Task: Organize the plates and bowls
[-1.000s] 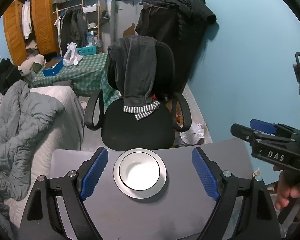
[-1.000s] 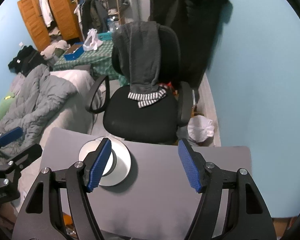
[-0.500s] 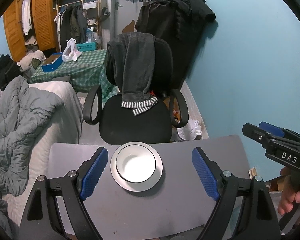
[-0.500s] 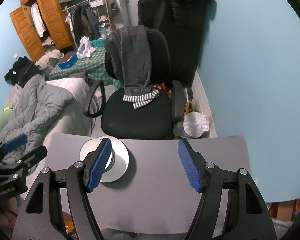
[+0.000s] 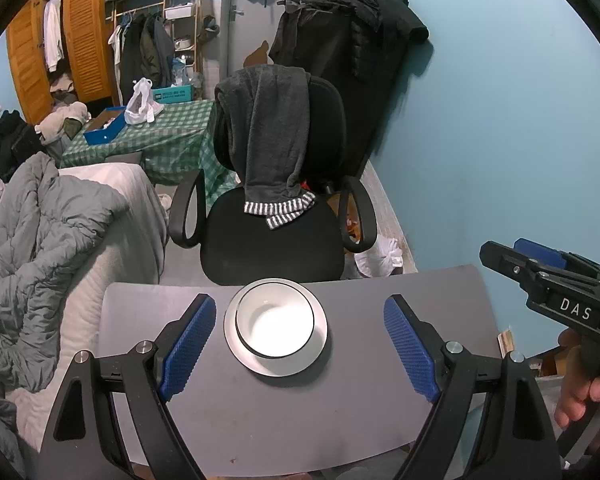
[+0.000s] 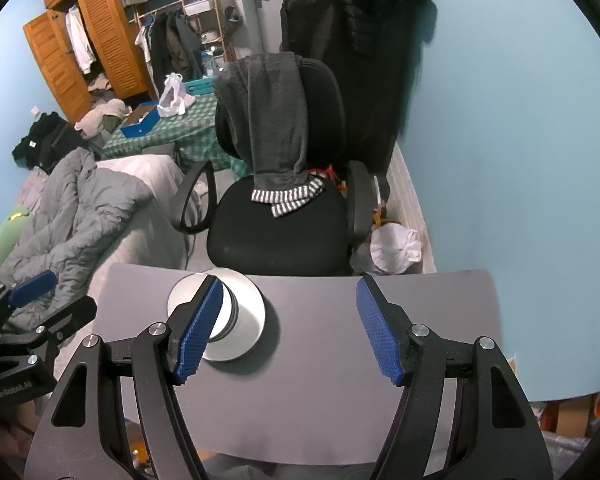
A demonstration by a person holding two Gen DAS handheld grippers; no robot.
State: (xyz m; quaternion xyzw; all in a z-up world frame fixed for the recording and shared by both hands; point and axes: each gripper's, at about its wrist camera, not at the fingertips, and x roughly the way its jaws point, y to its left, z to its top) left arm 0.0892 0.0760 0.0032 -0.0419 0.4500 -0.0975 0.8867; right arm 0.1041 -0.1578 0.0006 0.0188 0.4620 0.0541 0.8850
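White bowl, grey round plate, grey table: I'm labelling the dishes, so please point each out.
White bowl (image 5: 275, 321), left wrist view, on its inner bottom.
Grey round plate (image 5: 320, 340), left wrist view, on its right rim.
Grey table (image 5: 292, 420), left wrist view, on its bare near surface.

The left gripper (image 5: 296, 344) is a black plastic frame with two arms that fork outward, each pierced by a triangular cut-out and fixed with round silver screw heads. Each finger carries a long blue rubber pad (image 5: 186, 346) with a fine knurled texture. The right gripper (image 6: 290, 328) is built the same way: black forked arms, silver screws, blue textured pads (image 6: 378, 330). Seen from the side in the left wrist view, the right gripper's black body bears a plate with the white letters "DAS". In the right wrist view, the left gripper's black body shows faint grey lettering, too small to read surely.
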